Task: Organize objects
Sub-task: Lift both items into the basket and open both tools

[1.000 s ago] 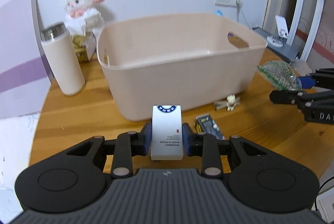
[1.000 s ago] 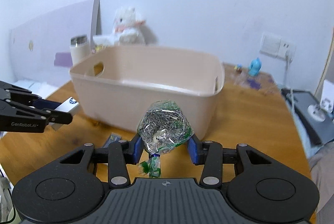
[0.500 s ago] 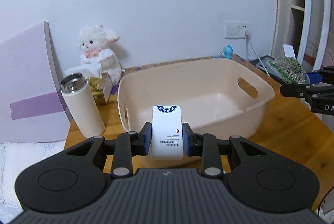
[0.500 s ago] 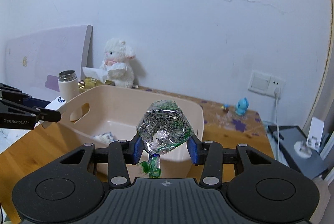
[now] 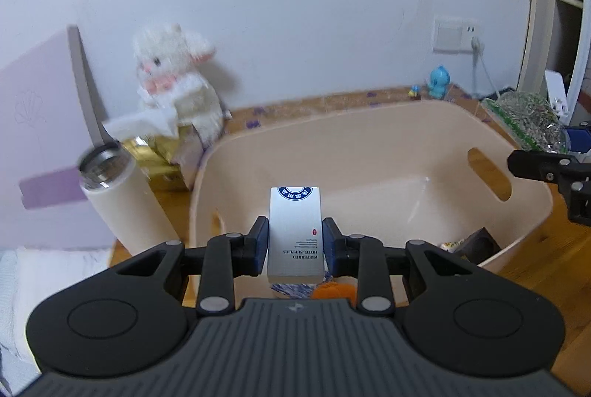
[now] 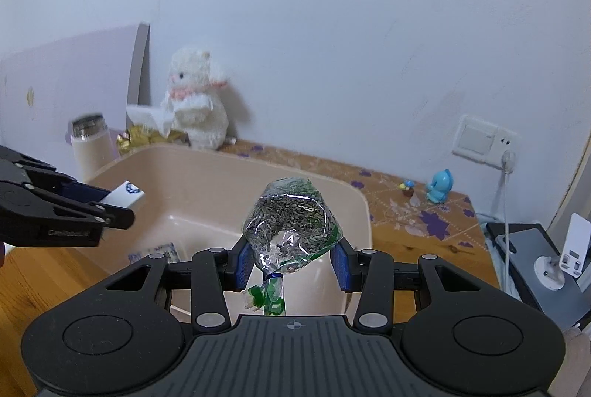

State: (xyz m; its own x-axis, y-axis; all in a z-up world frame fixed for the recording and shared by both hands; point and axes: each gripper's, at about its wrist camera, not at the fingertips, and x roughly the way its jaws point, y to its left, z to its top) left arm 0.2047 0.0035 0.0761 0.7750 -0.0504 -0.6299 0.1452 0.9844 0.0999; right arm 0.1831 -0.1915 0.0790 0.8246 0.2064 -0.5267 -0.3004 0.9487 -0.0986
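My left gripper [image 5: 294,241] is shut on a small white box [image 5: 294,230] with a blue round logo and holds it above the near rim of the beige plastic tub [image 5: 369,153]. My right gripper [image 6: 291,258] is shut on a clear bag of dried seeds [image 6: 290,223] tied with a green ribbon, held over the tub [image 6: 229,168] at its right side. The bag [image 5: 528,119] and the right gripper show at the right edge of the left wrist view. The white box [image 6: 125,193] shows at the left of the right wrist view. A few small items [image 5: 469,241] lie on the tub floor.
A white thermos [image 5: 125,197] stands left of the tub. A white plush lamb [image 5: 177,90] and a gold tissue box [image 5: 159,156] sit behind it by the wall. A lilac board [image 5: 40,145] leans at the left. A blue figurine [image 6: 439,186] and a wall socket [image 6: 484,142] are at the back right.
Both grippers have risen from table height and moved forward over the tub, each still holding its object. The tub's inside and the items in it have come into view.
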